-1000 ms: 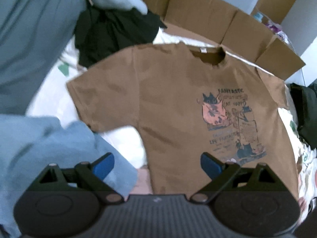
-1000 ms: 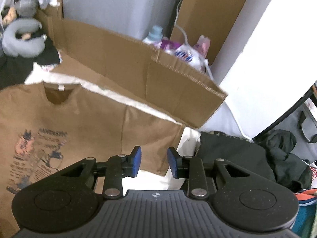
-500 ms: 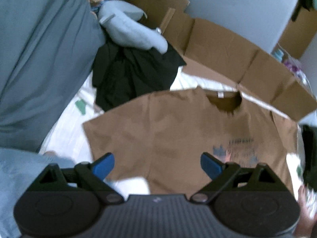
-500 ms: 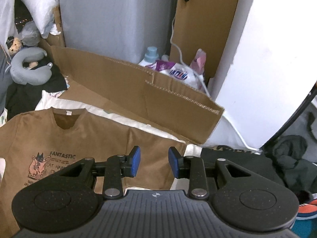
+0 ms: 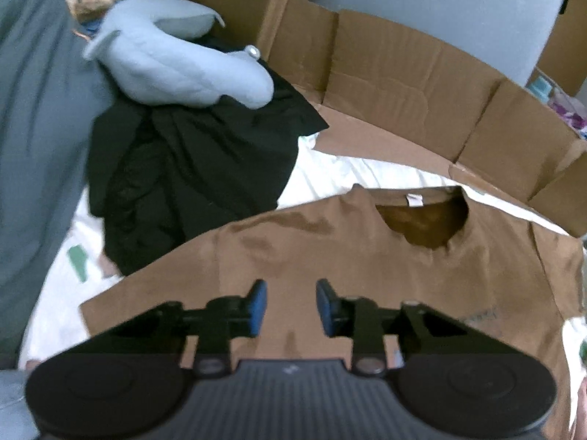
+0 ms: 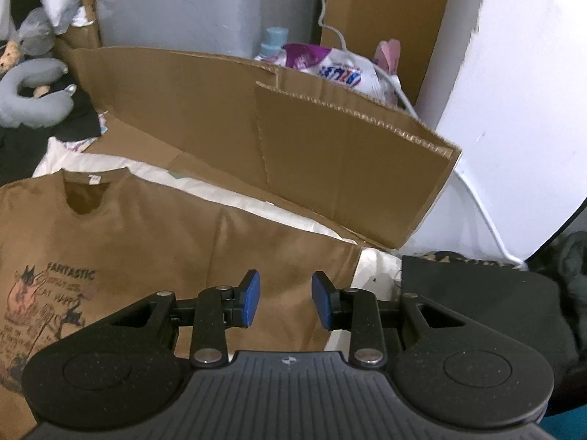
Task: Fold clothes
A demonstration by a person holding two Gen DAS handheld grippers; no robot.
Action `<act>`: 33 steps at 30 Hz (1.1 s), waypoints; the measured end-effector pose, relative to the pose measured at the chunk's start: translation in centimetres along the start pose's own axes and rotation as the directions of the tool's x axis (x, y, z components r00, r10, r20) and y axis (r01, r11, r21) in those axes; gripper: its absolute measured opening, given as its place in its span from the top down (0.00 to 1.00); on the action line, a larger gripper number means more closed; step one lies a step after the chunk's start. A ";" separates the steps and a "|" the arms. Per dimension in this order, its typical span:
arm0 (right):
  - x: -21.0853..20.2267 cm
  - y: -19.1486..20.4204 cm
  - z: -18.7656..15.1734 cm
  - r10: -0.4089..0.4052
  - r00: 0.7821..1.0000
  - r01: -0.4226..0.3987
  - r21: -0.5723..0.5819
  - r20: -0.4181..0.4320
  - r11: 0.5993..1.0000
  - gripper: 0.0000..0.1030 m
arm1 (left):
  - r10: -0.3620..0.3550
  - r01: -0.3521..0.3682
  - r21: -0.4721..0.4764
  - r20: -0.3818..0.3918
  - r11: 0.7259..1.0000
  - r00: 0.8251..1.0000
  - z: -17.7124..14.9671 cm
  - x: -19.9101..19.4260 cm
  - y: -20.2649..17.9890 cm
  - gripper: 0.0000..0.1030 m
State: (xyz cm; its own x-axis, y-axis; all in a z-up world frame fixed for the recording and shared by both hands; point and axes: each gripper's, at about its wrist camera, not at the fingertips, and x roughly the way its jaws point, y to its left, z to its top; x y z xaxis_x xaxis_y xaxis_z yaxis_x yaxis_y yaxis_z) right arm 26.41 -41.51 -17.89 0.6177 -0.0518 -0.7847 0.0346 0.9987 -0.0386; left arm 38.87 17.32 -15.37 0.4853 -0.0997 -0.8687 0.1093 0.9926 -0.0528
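Observation:
A brown T-shirt [image 5: 367, 256] with a cat print lies flat, face up, on a white sheet [image 5: 330, 176], its collar [image 5: 422, 220] at the far side. My left gripper [image 5: 291, 308] hovers over the shirt's left shoulder area. Its jaws are closing, a gap still shows between the blue pads [image 5: 256, 306], and no cloth is between them. In the right wrist view the same T-shirt [image 6: 146, 242] shows its print [image 6: 47, 304]. My right gripper [image 6: 287, 302] hangs over the right sleeve [image 6: 293, 256], partly open, holding nothing.
A black garment pile [image 5: 190, 168] and a grey neck pillow [image 5: 176, 66] lie beyond the left sleeve. A grey-blue blanket [image 5: 36, 128] fills the left. A cardboard wall [image 6: 293, 128] runs behind the shirt. A folded black garment [image 6: 477, 293] lies right of the sleeve.
The left gripper has moved from the shirt's hem up towards its left shoulder, and its jaws have narrowed from wide apart. The right gripper has sunk towards the right sleeve with its gap unchanged.

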 end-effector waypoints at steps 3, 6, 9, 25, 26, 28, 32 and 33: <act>2.6 -0.4 -0.5 0.008 1.000 -0.008 0.026 0.004 1.000 0.63 | 0.006 -0.006 0.011 -0.001 1.000 1.000 1.0 2.7 -1.1 0.76; 5.2 -0.6 -1.0 0.013 1.000 -0.013 0.046 0.004 0.999 0.63 | 0.007 -0.007 0.034 -0.009 0.999 1.000 1.9 5.4 -2.2 0.80; 7.5 -0.9 -1.9 0.012 1.000 -0.012 0.068 -0.006 0.998 0.63 | 0.013 -0.012 0.057 -0.011 0.998 1.000 2.8 8.1 -3.2 0.81; 8.0 -1.0 -6.5 0.055 0.998 -0.056 0.173 0.013 0.983 0.63 | 0.109 -0.111 -0.017 -0.083 0.994 0.991 5.1 17.3 -3.3 0.87; 7.8 -0.8 -6.9 0.063 0.998 -0.063 0.173 0.008 0.983 0.63 | 0.111 -0.113 -0.023 -0.084 0.993 0.990 5.1 17.3 -3.2 0.87; 7.3 -0.4 -7.7 0.074 0.997 -0.072 0.178 -0.001 0.981 0.63 | 0.118 -0.120 -0.025 -0.088 0.992 0.989 5.1 17.3 -3.3 0.87; 7.3 -0.3 -9.9 0.091 0.995 -0.081 0.236 -0.035 0.968 0.63 | 0.130 -0.131 -0.005 -0.095 0.991 0.987 5.0 16.4 -4.2 0.86; 7.4 -0.3 -10.3 0.090 0.995 -0.077 0.251 -0.040 0.965 0.63 | 0.127 -0.127 0.001 -0.097 0.992 0.987 5.0 16.0 -4.4 0.86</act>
State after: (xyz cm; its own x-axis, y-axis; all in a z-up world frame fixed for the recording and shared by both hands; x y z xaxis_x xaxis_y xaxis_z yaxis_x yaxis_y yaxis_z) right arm 22.88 -42.15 -30.10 0.5863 0.0382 -0.8092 0.1831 0.9668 0.1783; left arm 50.48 10.97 -26.61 0.4090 0.0343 -0.9119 0.0472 0.9972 0.0587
